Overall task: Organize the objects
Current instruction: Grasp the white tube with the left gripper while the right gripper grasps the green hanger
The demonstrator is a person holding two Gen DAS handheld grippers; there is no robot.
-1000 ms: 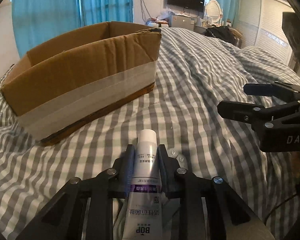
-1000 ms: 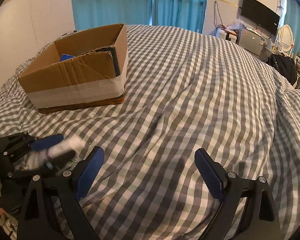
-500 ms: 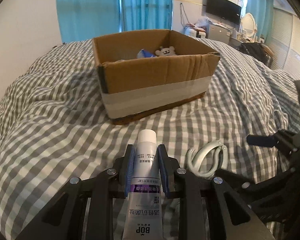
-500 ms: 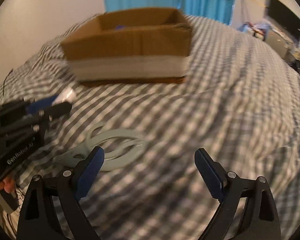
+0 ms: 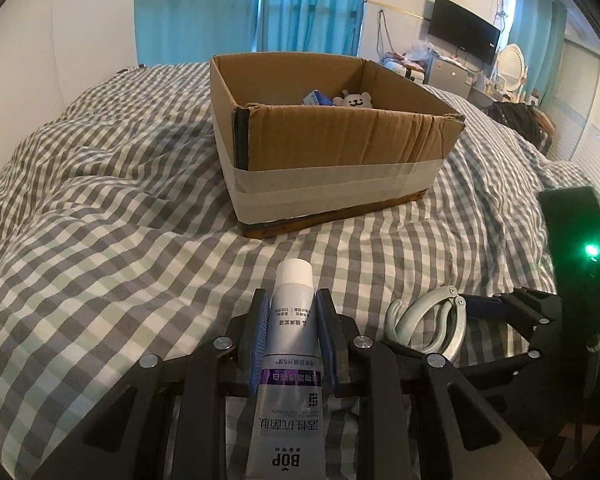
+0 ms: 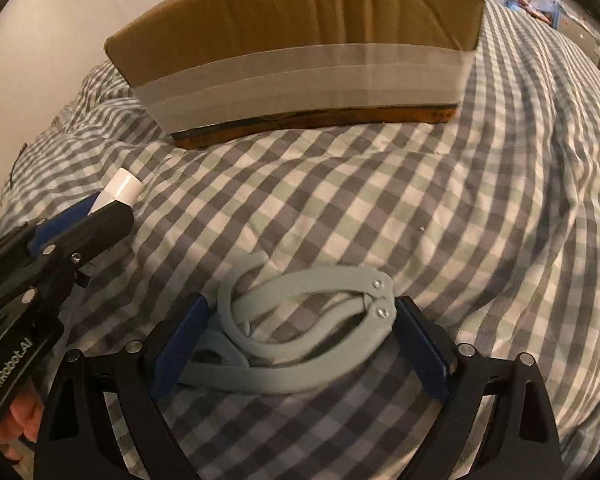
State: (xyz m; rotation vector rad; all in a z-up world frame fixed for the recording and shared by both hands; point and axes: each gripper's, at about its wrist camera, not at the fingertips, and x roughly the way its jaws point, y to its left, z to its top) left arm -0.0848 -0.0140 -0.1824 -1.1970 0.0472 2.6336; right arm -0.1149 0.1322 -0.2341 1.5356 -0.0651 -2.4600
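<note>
**What can't be made out**

The tube [image 5: 290,364] runs off the bottom edge of the left view, its tail unseen. The box [image 5: 339,148] wall hides most of the toy [image 5: 353,100] and the blue packet [image 5: 315,99] beside it. In the right view the box top is cut off. The clip [image 6: 303,328] is blurred there, so whether the right tongs [image 6: 300,344] touch it is unclear.

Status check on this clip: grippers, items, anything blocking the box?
Left gripper shut on tube. Right gripper open, fingers straddling grey folding hanger on bedspread. Box open ahead, path clear.
</note>
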